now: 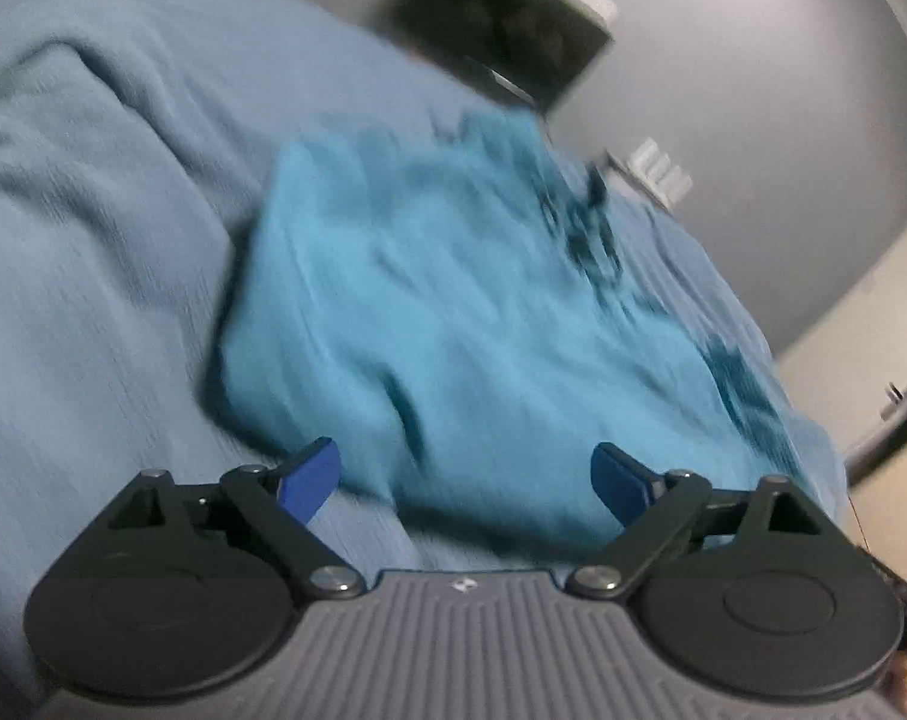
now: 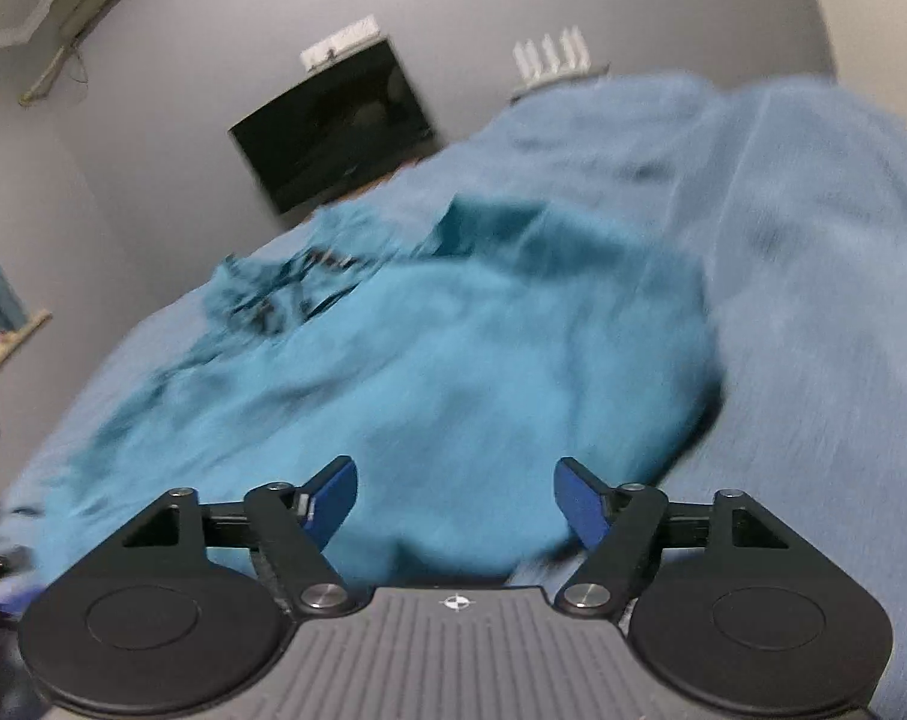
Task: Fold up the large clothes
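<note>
A turquoise garment (image 1: 453, 312) with dark print near its far end lies rumpled on a pale blue blanket (image 1: 81, 276). In the left wrist view my left gripper (image 1: 466, 483) hovers at the garment's near edge, its blue fingers (image 1: 309, 480) wide apart and nothing pinched between them. The right wrist view shows the same garment (image 2: 429, 360) spread below my right gripper (image 2: 456, 495), which is also open, its blue fingers (image 2: 582, 501) clear of the cloth. Both pictures are blurred by motion.
The blanket (image 2: 813, 300) bunches into a thick ridge at the garment's side. A dark wall screen (image 2: 333, 126) hangs on the grey wall behind the bed, with a white router (image 2: 552, 57) on a shelf nearby. The other gripper's edge (image 1: 897, 420) shows at right.
</note>
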Available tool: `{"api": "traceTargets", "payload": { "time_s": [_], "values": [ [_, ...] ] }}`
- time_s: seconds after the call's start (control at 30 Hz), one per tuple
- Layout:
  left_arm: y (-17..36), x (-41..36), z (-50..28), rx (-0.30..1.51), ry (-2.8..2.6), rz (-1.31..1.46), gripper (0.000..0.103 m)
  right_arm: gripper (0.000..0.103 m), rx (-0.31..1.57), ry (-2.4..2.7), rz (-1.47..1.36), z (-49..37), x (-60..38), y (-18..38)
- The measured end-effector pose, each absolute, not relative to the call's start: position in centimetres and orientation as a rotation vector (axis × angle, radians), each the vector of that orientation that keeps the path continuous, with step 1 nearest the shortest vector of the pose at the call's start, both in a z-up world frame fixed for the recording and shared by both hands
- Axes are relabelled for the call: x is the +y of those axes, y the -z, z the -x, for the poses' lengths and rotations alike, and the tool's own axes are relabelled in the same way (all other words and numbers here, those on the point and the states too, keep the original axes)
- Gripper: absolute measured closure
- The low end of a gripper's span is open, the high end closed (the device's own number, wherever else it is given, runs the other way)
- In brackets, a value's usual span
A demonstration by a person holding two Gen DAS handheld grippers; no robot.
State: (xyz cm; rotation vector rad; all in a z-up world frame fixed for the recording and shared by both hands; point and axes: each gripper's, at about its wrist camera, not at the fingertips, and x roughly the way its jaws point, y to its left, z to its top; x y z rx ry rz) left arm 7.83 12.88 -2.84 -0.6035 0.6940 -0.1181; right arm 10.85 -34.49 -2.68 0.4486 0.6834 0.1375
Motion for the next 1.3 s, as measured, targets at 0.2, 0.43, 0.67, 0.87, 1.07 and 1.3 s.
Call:
{"api": "traceTargets", "payload": {
  "time_s": [0.2,0.43,0.67,0.87,1.07,1.3],
  "values": [
    [4.8,11.8,-9.5,0.791,0.136,0.607,0.008,0.02,0.853,-0.213,-0.478,-9.6,-31.0,4.6],
    [6.6,14.0,-11.2,0.725,0.079,0.77,0.008,0.025,0.828,-0.139,-0.58,-10.5,-32.3,6.6],
    [7.1,14.7,-12.6,0.633,0.014,0.808,0.008,0.032,0.666,-0.064,-0.671,-12.3,-34.2,6.9],
    [7.7,15.6,-13.8,0.591,-0.052,0.826,0.033,0.05,0.537,0.074,-0.754,-13.6,-37.2,7.1],
    [6.3,15.8,-13.0,0.539,-0.063,0.76,0.087,0.089,0.494,0.093,-0.747,-13.2,-37.7,6.9],
    [0.9,16.5,-7.7,0.485,-0.016,0.666,0.092,0.092,0.477,-0.055,-0.717,-7.6,-37.5,2.9]
  ]
}}
